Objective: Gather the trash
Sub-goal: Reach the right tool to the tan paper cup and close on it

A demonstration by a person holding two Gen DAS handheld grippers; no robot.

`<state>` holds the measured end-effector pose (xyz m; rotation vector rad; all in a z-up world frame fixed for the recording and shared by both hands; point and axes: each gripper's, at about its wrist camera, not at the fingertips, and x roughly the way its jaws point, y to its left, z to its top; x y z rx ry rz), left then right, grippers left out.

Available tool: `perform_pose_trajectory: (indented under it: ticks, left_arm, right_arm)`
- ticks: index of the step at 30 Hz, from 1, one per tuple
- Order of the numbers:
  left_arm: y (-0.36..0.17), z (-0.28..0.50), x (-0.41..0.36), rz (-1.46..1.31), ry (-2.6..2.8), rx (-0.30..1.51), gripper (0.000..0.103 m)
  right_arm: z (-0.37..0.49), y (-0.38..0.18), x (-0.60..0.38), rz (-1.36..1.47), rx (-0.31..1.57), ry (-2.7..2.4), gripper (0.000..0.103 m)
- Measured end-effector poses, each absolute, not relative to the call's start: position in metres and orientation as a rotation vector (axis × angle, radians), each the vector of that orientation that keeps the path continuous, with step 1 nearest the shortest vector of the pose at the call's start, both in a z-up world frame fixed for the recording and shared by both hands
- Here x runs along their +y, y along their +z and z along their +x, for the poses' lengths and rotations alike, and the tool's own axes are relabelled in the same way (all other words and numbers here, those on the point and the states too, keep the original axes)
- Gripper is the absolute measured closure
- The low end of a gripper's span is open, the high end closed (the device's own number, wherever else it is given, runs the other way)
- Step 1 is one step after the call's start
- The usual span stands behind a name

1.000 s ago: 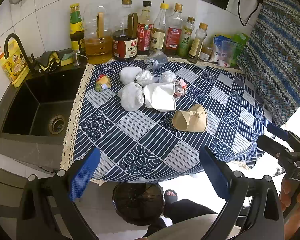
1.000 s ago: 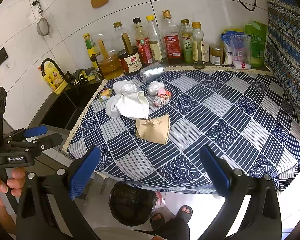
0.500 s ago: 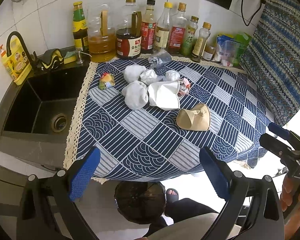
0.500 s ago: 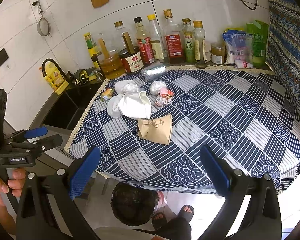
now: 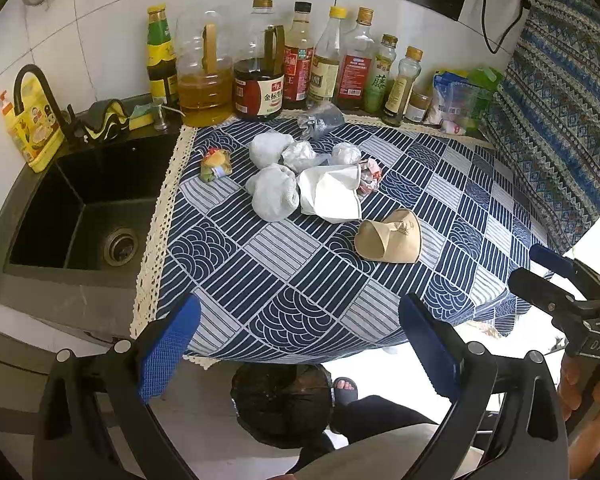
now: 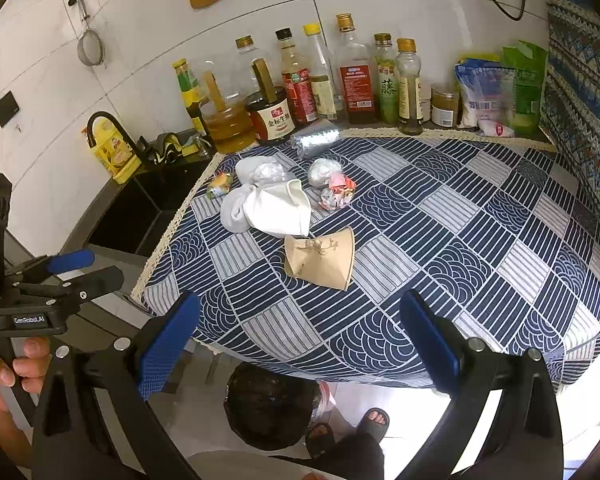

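Trash lies on the blue patterned cloth: a crushed brown paper cup (image 5: 390,236) (image 6: 320,258), a crushed white cup (image 5: 332,194) (image 6: 280,208), white crumpled wads (image 5: 274,196), a red-white wrapper (image 5: 369,174) (image 6: 338,192), a yellow-green wrapper (image 5: 215,164) (image 6: 219,185) and a crushed clear bottle (image 5: 320,120) (image 6: 314,140). A black-lined bin (image 5: 282,404) (image 6: 268,404) stands on the floor below the counter edge. My left gripper (image 5: 300,340) and right gripper (image 6: 300,336) are both open and empty, held off the front edge above the bin.
A black sink (image 5: 84,208) with a tap lies left of the cloth. Oil and sauce bottles (image 5: 260,76) line the back wall, with bags (image 6: 488,96) at the right. A striped fabric (image 5: 560,120) hangs at the right. A person's sandalled feet (image 6: 374,420) stand by the bin.
Both grippers have drifted slightly toward the counter, so the trash looks a little nearer. Nothing on the cloth has moved and both stay open.
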<state>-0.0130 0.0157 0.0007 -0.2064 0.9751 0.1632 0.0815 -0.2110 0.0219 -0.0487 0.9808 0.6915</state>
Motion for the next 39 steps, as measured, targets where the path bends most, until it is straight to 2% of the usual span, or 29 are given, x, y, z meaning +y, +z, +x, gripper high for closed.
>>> perform_pose_trajectory:
  ticks: [18,39]
  left_arm:
    - [-0.021,-0.015,0.033,-0.245,0.137,1.021,0.007]
    - [-0.057,0.004,0.057,-0.353,0.251,1.117,0.007]
  right_arm:
    - [0.094,-0.017,-0.192,-0.036,1.084,0.673,0.004]
    - [0.171,-0.110,-0.148,0.015,1.239,0.695,0.004]
